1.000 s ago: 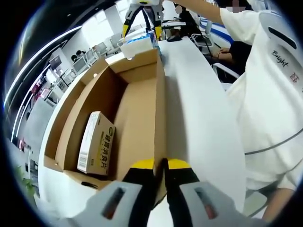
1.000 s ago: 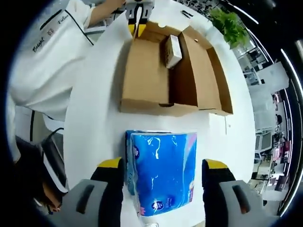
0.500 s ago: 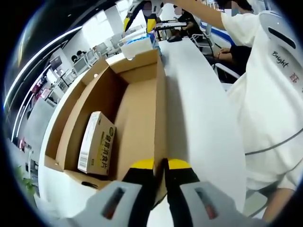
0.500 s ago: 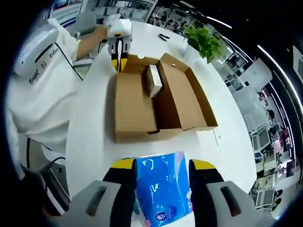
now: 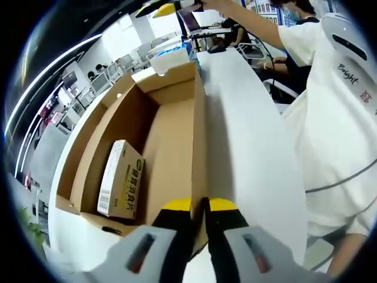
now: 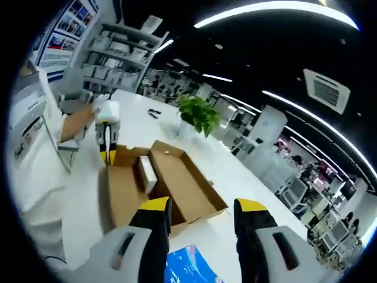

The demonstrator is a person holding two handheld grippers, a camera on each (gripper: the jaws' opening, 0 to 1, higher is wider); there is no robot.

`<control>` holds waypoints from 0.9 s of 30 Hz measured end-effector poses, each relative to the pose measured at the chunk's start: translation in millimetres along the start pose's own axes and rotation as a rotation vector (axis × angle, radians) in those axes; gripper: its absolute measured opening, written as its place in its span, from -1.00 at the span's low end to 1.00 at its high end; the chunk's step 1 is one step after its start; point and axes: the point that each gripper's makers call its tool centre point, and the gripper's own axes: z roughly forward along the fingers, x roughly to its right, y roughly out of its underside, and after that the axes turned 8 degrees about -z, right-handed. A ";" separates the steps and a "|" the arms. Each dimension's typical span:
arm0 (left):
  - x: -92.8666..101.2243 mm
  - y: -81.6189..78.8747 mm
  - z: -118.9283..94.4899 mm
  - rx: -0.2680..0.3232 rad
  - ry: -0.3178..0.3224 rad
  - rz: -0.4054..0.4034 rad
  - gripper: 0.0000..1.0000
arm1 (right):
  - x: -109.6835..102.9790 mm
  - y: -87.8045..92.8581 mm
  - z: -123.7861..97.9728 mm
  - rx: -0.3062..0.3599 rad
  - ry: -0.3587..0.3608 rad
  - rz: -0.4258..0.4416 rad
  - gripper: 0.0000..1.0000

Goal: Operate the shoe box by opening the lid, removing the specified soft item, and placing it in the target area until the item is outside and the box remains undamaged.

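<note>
Shoe box [image 5: 171, 135] lies open on the white table [image 5: 247, 118], lid flap folded out flat. Left gripper [image 5: 199, 207] is clenched on the near box wall, pinning it. Right gripper [image 6: 198, 213] hangs high above the table, jaws apart, nothing between them. The blue tissue pack [image 6: 191, 266] sits on the table beyond the box's far end, just under the right jaws, so the soft item is outside. A small carton [image 5: 121, 178] lies inside the box. My judgement: to finish well, slacken the left jaws gently and draw straight back, so the cardboard wall isn't creased or dragged.
</note>
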 end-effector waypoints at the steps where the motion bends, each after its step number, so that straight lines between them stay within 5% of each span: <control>1: -0.1 0.0 0.0 0.001 0.000 -0.001 -0.87 | 3.8 1.8 0.0 -0.005 0.023 0.004 -0.15; 8: -0.4 -0.1 -0.2 0.007 -0.002 -0.002 -0.86 | 18.1 -3.4 -2.9 0.081 0.159 0.171 -0.22; 15: -0.5 -0.1 -0.2 0.007 -0.004 -0.003 -0.86 | 6.9 -23.2 -7.8 0.168 0.163 0.268 -0.13; 17: -0.6 -0.2 -0.3 0.010 -0.006 -0.002 -0.86 | 1.5 -29.1 -9.1 0.198 0.141 0.362 -0.13; 21: -0.4 -0.3 -0.2 0.011 -0.006 -0.003 -0.86 | 0.9 -35.9 -16.2 0.173 0.215 0.321 0.13; 25: 0.1 -0.5 -0.3 0.014 -0.001 0.000 -0.87 | -4.7 -39.5 -20.4 0.157 0.242 0.320 0.14; 27: 0.4 -0.5 -0.2 0.012 -0.002 0.004 -0.87 | -11.3 -29.7 -18.5 0.086 0.229 0.297 0.13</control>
